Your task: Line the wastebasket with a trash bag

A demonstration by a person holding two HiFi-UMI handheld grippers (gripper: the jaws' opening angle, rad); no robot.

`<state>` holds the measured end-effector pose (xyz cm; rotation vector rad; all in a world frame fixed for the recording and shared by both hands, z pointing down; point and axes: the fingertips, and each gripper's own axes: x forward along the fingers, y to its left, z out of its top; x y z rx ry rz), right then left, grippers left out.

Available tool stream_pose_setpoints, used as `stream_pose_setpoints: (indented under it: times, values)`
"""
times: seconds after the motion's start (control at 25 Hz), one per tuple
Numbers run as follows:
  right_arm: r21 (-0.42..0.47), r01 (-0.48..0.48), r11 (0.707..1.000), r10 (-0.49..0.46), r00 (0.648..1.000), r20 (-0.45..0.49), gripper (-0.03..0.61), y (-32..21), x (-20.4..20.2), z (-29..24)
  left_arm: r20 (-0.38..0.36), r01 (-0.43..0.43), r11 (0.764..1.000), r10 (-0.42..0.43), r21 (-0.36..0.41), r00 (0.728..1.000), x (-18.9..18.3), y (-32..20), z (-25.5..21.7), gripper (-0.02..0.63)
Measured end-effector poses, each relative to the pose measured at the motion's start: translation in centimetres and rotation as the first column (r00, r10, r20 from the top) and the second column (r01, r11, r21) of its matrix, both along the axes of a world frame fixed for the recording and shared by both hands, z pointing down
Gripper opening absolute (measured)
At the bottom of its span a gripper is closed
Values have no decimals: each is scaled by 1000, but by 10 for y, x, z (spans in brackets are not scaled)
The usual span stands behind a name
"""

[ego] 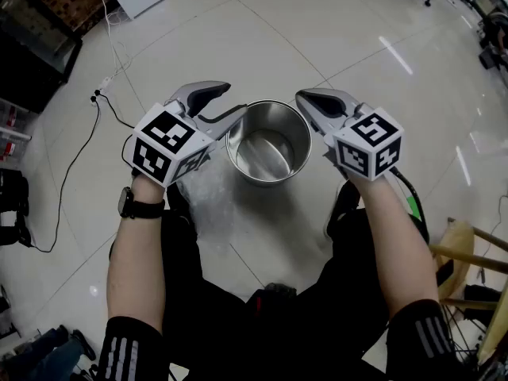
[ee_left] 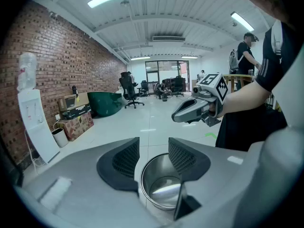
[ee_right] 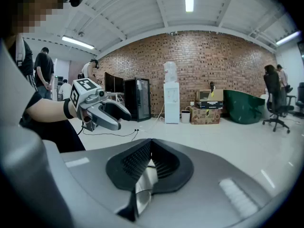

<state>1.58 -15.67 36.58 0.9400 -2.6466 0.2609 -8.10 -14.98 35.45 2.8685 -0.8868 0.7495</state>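
A shiny steel wastebasket (ego: pixel 268 143) stands upright on the pale floor between my two grippers, with nothing inside it. A crumpled clear trash bag (ego: pixel 208 195) lies on the floor just left of and nearer than the basket. My left gripper (ego: pixel 235 100) hovers at the basket's left rim with its jaws open and nothing between them; in the left gripper view the wastebasket (ee_left: pixel 164 184) shows below the parted jaws of the left gripper (ee_left: pixel 153 148). My right gripper (ego: pixel 303 98) hangs at the right rim, shut and holding nothing; in the right gripper view the right gripper's (ee_right: pixel 151 145) pads meet.
A black cable (ego: pixel 79 159) runs across the floor at left. A wooden frame (ego: pixel 468 260) stands at the right edge. The person's dark-trousered legs (ego: pixel 262 308) are just behind the basket. A water dispenser (ee_right: pixel 171 99) and boxes stand along the brick wall.
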Motion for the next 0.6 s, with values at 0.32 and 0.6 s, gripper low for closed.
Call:
stream_pose_setpoints:
  times: [0.32, 0.6]
  values:
    - [-1, 2, 1000, -2, 1000, 1, 8, 2, 0, -1, 1, -1, 1000, 1, 3, 1000, 4, 3, -2, 184]
    - [-8, 18, 1000, -18, 1000, 1, 8, 3, -8, 3, 5, -2, 1000, 2, 2, 1000, 2, 3, -1, 184]
